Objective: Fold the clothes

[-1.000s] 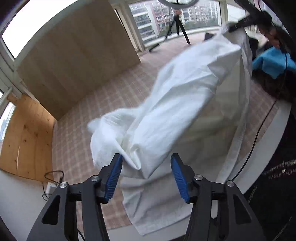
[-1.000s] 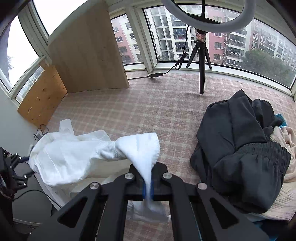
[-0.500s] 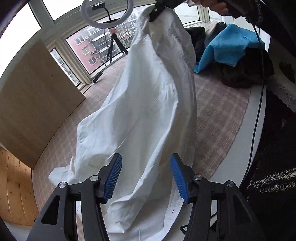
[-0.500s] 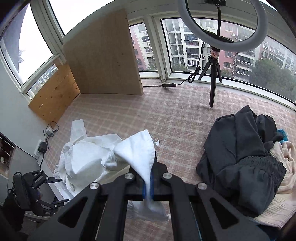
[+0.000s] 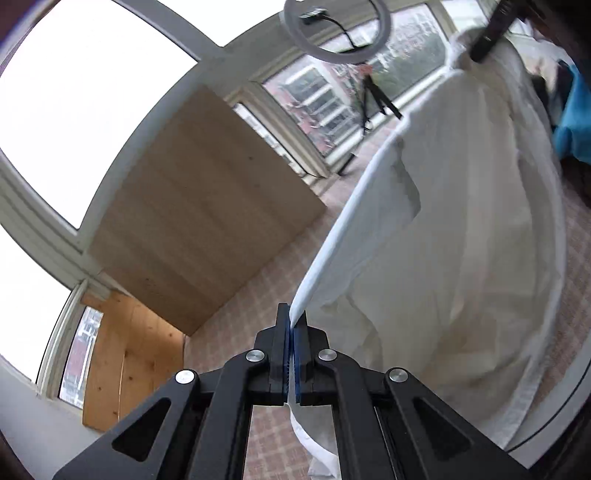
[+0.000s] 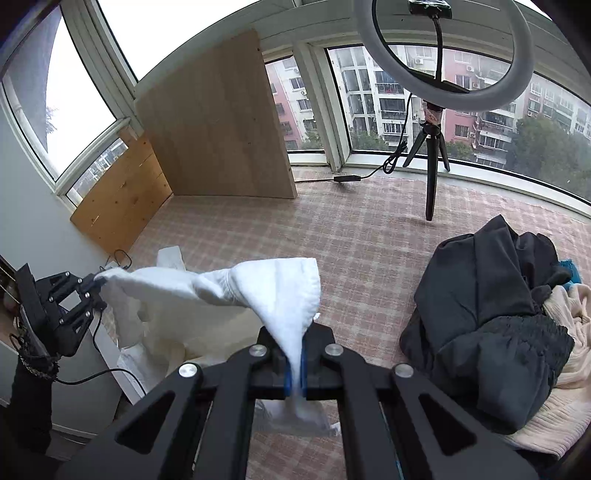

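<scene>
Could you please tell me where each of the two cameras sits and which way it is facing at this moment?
Left wrist: on the left tool, facing up along the hanging white shirt toward the windows; the right tool shows at the top.
Right wrist: on the right tool, facing across the checked mat toward the ring light; the left tool and a dark sleeve show at left.
Shared: the shirt, ring light, wooden board.

A white garment (image 5: 461, 240) is seen against a cloth (image 6: 369, 236) checked in pink and beige. Black frames and blue pads mark both the left gripper (image 5: 293, 332) and the right gripper (image 6: 294, 365). Beside them a heap is piled — black clothes (image 6: 491, 321), a cream knit (image 6: 554, 413), a teal scrap (image 6: 570, 269).
</scene>
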Demonstrator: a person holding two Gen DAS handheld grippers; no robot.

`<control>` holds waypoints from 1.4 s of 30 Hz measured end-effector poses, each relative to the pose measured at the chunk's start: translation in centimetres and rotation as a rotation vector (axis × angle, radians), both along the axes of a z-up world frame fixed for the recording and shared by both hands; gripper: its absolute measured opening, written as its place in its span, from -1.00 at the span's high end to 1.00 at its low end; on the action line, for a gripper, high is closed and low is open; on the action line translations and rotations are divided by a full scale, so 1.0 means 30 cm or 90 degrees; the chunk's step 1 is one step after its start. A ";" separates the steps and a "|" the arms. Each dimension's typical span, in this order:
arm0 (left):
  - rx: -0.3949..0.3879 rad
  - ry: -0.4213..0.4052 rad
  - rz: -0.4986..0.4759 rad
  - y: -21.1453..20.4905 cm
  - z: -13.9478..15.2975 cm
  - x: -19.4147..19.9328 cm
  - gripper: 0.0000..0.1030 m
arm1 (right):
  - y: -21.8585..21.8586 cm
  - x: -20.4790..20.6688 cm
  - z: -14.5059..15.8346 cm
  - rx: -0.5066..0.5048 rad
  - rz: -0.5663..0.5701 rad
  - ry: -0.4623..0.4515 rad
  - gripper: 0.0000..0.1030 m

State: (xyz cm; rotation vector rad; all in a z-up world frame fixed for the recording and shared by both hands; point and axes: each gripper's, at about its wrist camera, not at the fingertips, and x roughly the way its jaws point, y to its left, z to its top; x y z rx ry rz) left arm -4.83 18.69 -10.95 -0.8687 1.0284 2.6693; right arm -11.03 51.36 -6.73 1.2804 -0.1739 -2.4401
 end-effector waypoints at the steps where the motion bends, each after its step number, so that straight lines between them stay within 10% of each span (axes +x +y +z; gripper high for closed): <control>1: -0.002 -0.024 -0.020 0.028 -0.055 0.019 0.98 | -0.011 0.000 0.004 0.017 0.002 0.005 0.95; 9: -0.021 -0.176 -0.149 0.207 -0.429 0.157 0.50 | 0.003 -0.009 0.002 0.031 0.000 -0.013 0.95; 19: 0.197 -0.151 -0.135 0.230 -0.239 0.180 0.07 | 0.003 0.010 0.016 0.020 0.003 -0.014 0.95; 30: 0.286 -0.179 -0.110 0.312 -0.249 0.098 0.11 | -0.015 0.035 0.047 0.017 0.011 -0.001 0.95; 36: 0.303 -0.237 -0.076 0.268 -0.348 0.061 0.97 | -0.030 0.037 0.048 0.017 0.023 -0.004 0.95; 42: 0.284 -0.135 -0.086 0.118 -0.010 0.036 0.99 | -0.060 -0.001 0.224 -0.015 0.027 0.057 0.95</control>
